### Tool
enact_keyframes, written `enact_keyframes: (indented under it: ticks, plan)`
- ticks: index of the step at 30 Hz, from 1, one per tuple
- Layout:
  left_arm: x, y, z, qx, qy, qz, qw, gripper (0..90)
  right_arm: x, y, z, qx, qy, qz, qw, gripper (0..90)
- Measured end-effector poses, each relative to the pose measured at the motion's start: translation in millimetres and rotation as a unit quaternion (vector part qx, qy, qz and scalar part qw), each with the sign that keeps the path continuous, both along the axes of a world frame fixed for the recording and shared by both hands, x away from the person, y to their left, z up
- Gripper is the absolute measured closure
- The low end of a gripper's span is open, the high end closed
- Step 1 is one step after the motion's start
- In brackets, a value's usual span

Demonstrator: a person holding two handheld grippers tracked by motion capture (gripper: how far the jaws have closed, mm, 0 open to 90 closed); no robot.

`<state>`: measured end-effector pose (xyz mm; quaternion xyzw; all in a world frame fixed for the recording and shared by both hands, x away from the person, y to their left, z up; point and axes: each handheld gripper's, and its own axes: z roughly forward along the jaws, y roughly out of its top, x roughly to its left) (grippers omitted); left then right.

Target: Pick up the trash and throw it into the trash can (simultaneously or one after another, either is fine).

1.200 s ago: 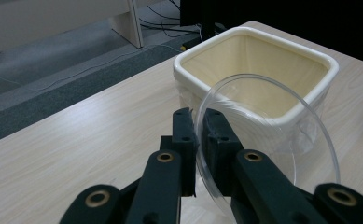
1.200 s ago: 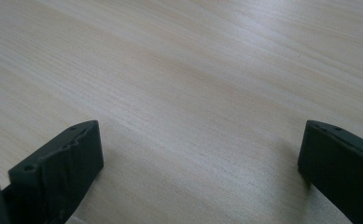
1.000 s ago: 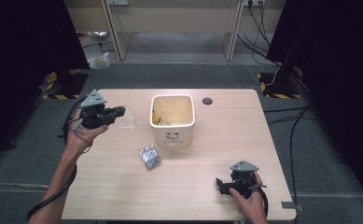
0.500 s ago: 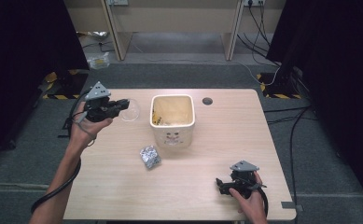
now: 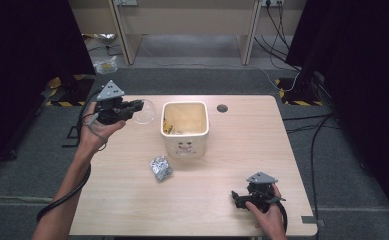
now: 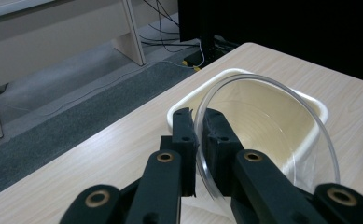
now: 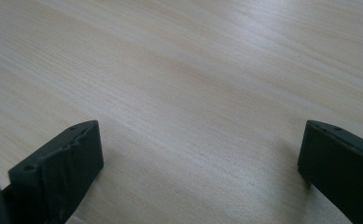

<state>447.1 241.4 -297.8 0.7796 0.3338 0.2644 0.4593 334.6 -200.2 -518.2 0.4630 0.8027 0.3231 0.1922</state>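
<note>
left tool [image 6: 197, 140] is clenched on the rim of a clear round lid [image 6: 268, 140], held edge-on above the desk [image 5: 222, 210], just beside the white bin [image 5: 184, 129] and above its near corner. the grip covers a thin strip of slick plastic only, so a quick swing or a knock against the bin wall can twist the lid out of the pads and drop it. a drop from this spot can land the lid inside the bin, on the yellowish contents, or send it rolling off the desk edge. right tool [image 7: 198, 172] is released, jaws wide apart, low over bare desk, well apart from the crumpled foil ball [image 5: 160, 167], and cannot catch a slip.
</note>
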Motion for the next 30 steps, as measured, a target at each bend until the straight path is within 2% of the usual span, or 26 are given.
enact_keyframes:
  ticks: [10,12,21,28,30]
  plan:
    - [6.6,-23.4,6.7,-0.003,-0.001,-0.018,0.9998,83.7,0.0,0.0,0.0,0.000,0.000,0.000,1.0000,0.3]
    - [7.5,-31.0,7.5,-0.009,0.006,-0.021,0.9997,83.7,0.0,0.0,-0.1,0.000,-0.001,0.000,1.0000,0.3]
    - [12.5,-50.1,11.2,-0.017,0.005,-0.034,0.9992,83.7,-0.1,0.2,0.0,0.001,0.000,0.000,1.0000,0.3]
    - [21.0,-66.3,3.8,-0.017,0.018,-0.042,0.9988,83.7,0.0,0.0,0.0,0.000,0.000,0.001,1.0000,0.3]
    - [25.4,-72.0,-2.8,-0.015,0.026,-0.044,0.9986,83.7,-0.1,0.2,0.1,0.001,0.000,-0.001,1.0000,0.3]
